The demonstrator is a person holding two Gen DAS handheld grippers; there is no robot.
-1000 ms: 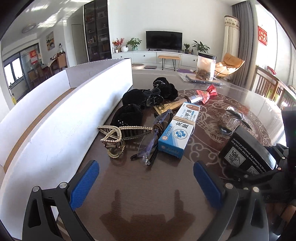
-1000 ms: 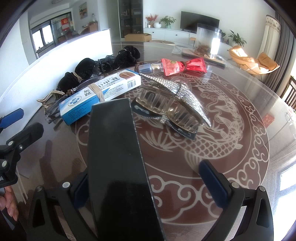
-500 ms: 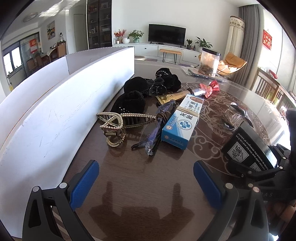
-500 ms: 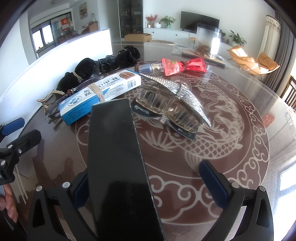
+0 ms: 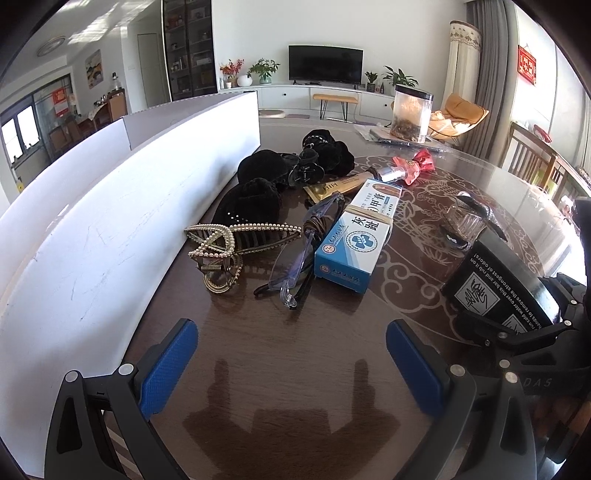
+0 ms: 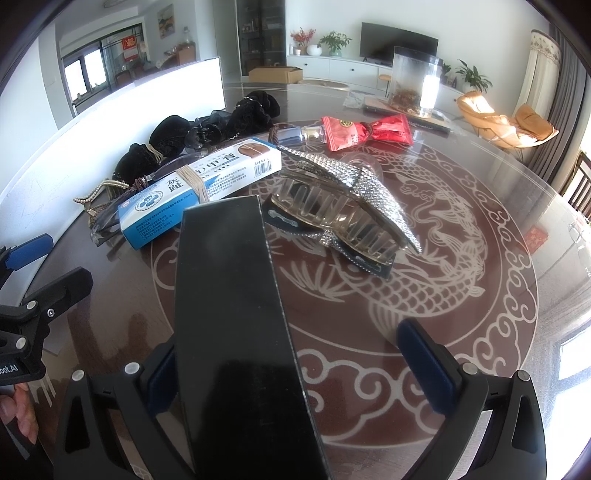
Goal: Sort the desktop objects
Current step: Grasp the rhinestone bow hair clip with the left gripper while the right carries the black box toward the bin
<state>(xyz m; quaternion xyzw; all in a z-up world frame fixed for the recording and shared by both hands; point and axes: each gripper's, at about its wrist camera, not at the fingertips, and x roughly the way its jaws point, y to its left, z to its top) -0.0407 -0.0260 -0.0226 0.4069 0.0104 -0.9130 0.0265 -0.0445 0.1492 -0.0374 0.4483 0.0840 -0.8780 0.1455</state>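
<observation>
We see a bright living room with white walls (image 5: 406, 33). A black flat television (image 5: 325, 69) stands on a long white low cabinet (image 5: 295, 96), flanked by green potted plants (image 5: 264, 71). A tall dark glass-fronted cabinet (image 5: 188, 48) rises at left, grey curtains (image 5: 491, 88) hang at right beside an orange lounge chair (image 5: 463, 112), and sunlight glares off the glossy dark round bench (image 6: 498, 192).
</observation>
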